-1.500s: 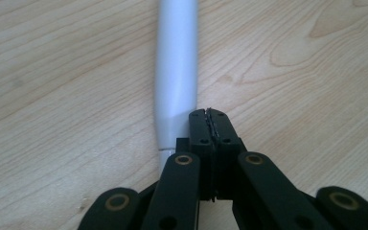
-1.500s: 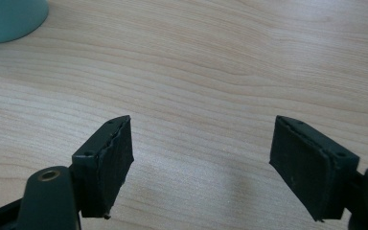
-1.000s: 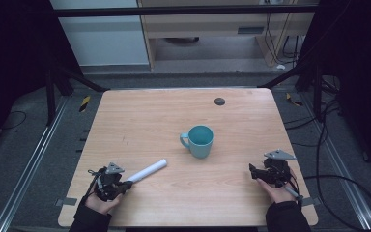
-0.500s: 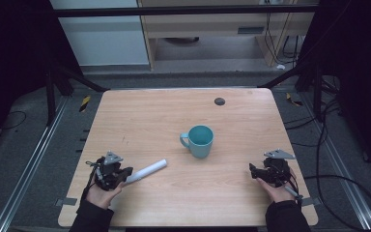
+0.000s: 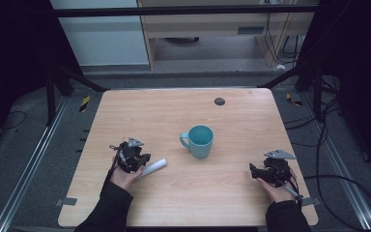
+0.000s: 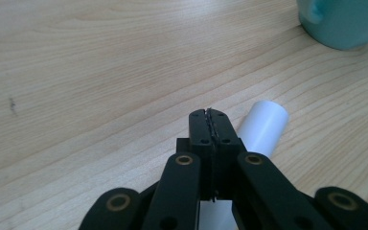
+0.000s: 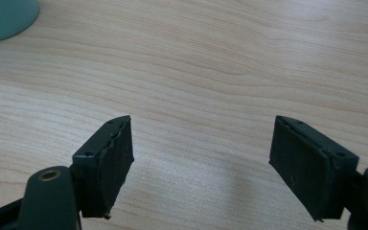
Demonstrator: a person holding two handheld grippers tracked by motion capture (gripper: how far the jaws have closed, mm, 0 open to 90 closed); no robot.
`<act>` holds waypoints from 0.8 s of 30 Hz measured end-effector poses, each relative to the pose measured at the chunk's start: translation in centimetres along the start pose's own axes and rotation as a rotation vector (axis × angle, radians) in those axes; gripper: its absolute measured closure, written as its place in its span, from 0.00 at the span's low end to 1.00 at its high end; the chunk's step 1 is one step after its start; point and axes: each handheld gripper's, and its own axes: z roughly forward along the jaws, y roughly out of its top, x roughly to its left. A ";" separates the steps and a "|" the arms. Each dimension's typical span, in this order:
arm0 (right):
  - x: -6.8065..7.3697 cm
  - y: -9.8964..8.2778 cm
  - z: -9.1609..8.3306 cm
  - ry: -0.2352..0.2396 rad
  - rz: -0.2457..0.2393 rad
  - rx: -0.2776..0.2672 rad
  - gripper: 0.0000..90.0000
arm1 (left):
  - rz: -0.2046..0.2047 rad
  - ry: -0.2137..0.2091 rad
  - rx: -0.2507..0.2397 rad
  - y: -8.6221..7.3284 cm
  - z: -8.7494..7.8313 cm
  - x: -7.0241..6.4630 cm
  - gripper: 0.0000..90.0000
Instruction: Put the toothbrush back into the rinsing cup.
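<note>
Nearby: teal mug (image 5: 201, 140), glossy ceramic, handle toward left gripper (image 5: 143, 159). Jaws clenched, empty, above smooth white tube (image 5: 153, 167) lying on pale woodgrain table (image 5: 232, 193). Right gripper (image 5: 253, 172) released, nothing between.

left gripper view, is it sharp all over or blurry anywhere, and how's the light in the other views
Left gripper view: the pale wooden tabletop grain is crisp, the black left tool and white plastic cylinder a little soft. Right gripper view: even light, with a faint shadow on the wood between the jaws of the open right tool. High view: the table is bright, its surroundings dark, and the teal ceramic mug shows no glare.
</note>
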 end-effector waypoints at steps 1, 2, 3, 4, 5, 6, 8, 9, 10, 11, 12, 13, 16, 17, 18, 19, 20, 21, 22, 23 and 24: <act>0.0 0.0 0.0 -0.001 -0.002 0.000 0.25 | -0.004 -0.001 0.000 0.0 0.1 0.0 1.00; 0.0 0.0 0.0 -0.001 -0.005 -0.001 0.25 | -0.007 -0.002 0.002 0.0 0.3 0.1 1.00; 0.0 0.0 0.0 -0.001 -0.005 -0.001 0.26 | -0.011 -0.006 0.002 0.0 0.4 0.1 1.00; 0.0 0.0 0.0 -0.002 -0.005 -0.002 0.26 | -0.015 -0.009 0.002 -0.1 0.5 0.1 1.00; 0.0 0.0 0.0 -0.002 -0.005 -0.001 0.26 | -0.014 -0.013 0.003 -0.1 0.6 0.0 1.00; 0.0 0.0 0.0 -0.002 -0.005 -0.001 0.26 | -0.014 -0.013 0.003 -0.1 0.6 0.0 1.00; 0.0 0.0 0.0 -0.001 -0.006 0.000 0.26 | 0.000 -0.024 0.007 -0.2 0.8 -0.4 1.00; 0.0 0.0 0.0 -0.001 -0.006 0.000 0.26 | 0.001 -0.026 0.009 -0.2 0.8 -0.5 1.00; 0.0 0.0 0.0 -0.002 -0.007 -0.002 0.26 | 0.002 -0.030 0.009 -0.2 0.9 -0.6 1.00; 0.0 0.0 0.0 -0.001 -0.003 -0.002 0.26 | 0.006 -0.034 0.010 -0.3 0.9 -0.7 1.00; 0.0 0.0 0.0 -0.001 -0.003 -0.002 0.26 | 0.006 -0.034 0.010 -0.3 0.9 -0.7 1.00; -0.1 0.0 0.0 -0.001 -0.004 -0.001 0.26 | 0.015 -0.042 0.013 -0.3 0.9 -0.9 1.00; 0.0 0.1 0.0 0.000 -0.005 -0.002 0.26 | 0.018 -0.052 0.013 -0.4 0.9 -1.1 1.00; 0.0 0.1 0.0 -0.002 -0.006 -0.002 0.26 | 0.020 -0.054 0.015 -0.4 1.0 -1.2 1.00; 0.0 0.1 0.0 -0.001 -0.005 -0.001 0.26 | 0.023 -0.056 0.015 -0.5 0.9 -1.3 1.00; 0.0 0.1 0.0 0.000 -0.005 -0.001 0.26 | 0.027 -0.060 0.017 -0.5 0.9 -1.4 1.00; 0.0 0.1 0.0 0.000 -0.005 -0.001 0.26 | 0.028 -0.063 0.016 -0.5 0.9 -1.5 1.00; 0.0 0.1 0.0 0.000 -0.004 0.000 0.26 | 0.033 -0.064 0.016 -0.5 0.8 -1.6 1.00; 0.0 0.1 0.0 0.000 -0.004 0.000 0.26 | 0.033 -0.064 0.016 -0.5 0.8 -1.6 1.00; 0.0 0.1 0.0 0.000 -0.003 0.001 0.26 | 0.037 -0.072 0.017 -0.5 0.8 -1.8 1.00; 0.0 0.1 0.0 0.000 -0.004 0.001 0.26 | 0.041 -0.074 0.017 -0.5 0.7 -1.9 1.00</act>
